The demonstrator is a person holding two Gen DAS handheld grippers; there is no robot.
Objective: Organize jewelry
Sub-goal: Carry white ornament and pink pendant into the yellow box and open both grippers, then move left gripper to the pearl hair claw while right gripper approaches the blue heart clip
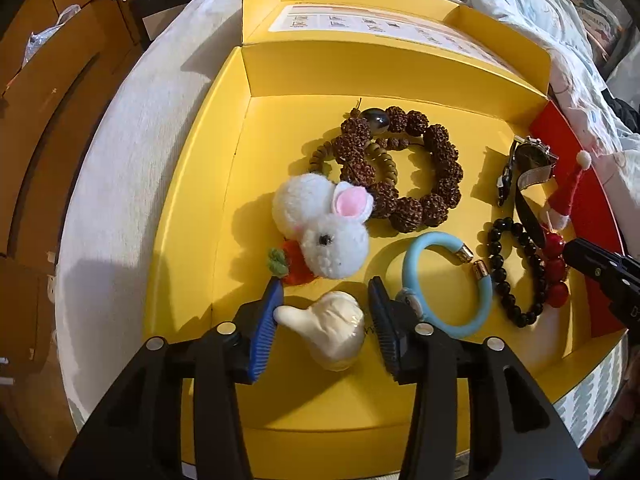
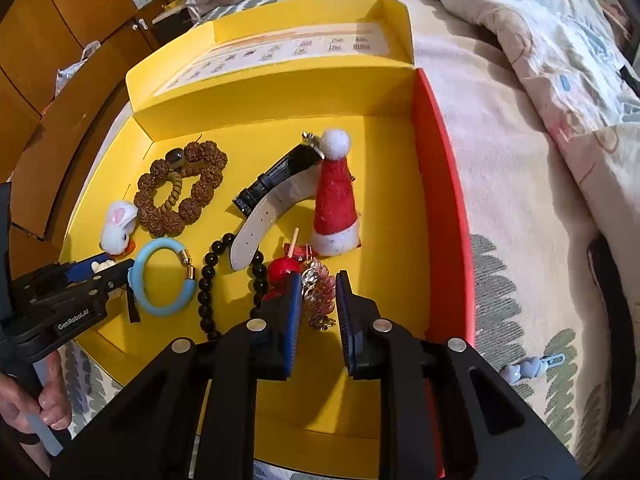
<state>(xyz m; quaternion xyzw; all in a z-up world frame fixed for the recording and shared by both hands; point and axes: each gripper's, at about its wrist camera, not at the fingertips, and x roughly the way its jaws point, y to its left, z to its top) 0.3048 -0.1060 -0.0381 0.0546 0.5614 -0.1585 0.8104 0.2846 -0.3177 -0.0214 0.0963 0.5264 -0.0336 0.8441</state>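
A yellow open box (image 1: 192, 208) on a bed holds the jewelry. My left gripper (image 1: 326, 302) is open around a cream bird-shaped ornament (image 1: 328, 330); the blue left pad touches its beak, the right pad stands just clear. Near it lie a white plush rabbit (image 1: 320, 232), a brown bead bracelet (image 1: 404, 164), a light-blue bangle (image 1: 444, 284), a black bead bracelet (image 1: 516, 272) and a watch (image 1: 528, 168). My right gripper (image 2: 318, 286) is open around a pink-gold sparkly clip (image 2: 320, 294) lying in the box, beside red beads (image 2: 283, 268) and a red Santa hat (image 2: 336, 204).
The box (image 2: 400, 128) has a red right wall (image 2: 440, 160) and a raised lid at the back. A blue heart hair clip (image 2: 532, 366) lies on the bedspread outside the box at the right. A rumpled quilt (image 2: 540, 40) lies behind. Wooden cabinets (image 1: 60, 60) stand left.
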